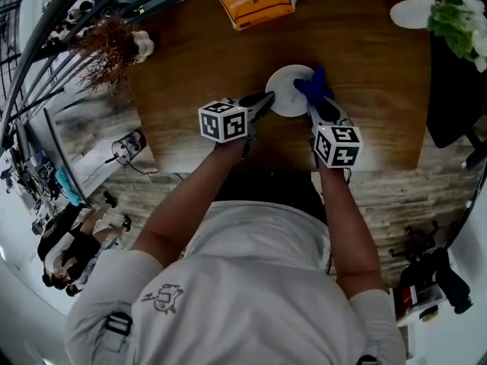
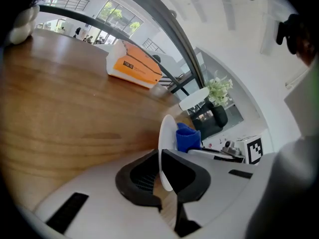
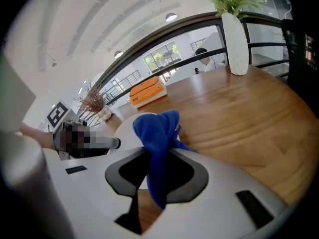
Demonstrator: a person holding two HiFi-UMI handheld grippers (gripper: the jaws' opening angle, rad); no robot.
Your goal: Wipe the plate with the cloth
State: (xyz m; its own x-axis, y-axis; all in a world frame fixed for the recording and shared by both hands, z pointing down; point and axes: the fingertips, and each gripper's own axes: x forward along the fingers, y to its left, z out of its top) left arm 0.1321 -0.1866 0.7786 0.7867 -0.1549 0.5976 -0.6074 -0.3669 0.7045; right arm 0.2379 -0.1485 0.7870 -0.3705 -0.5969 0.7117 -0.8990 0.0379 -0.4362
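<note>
Forearms (image 1: 199,192) outstretched, left tongs (image 2: 160,171) tight on plate (image 2: 167,133) rim, right tongs (image 3: 157,176) tight on cloth (image 3: 157,131).

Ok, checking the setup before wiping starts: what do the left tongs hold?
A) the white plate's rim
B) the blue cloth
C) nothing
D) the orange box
A: the left tongs are shut on the rim of the white plate in the left gripper view; the blue cloth hangs in the right tongs.

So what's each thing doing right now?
plate: rim pinched in the left gripper.
cloth: bunched up, clamped in the right gripper.
left gripper: shut on the plate.
right gripper: shut on the cloth.
orange box: lying on the table.
vase: standing upright.
</note>
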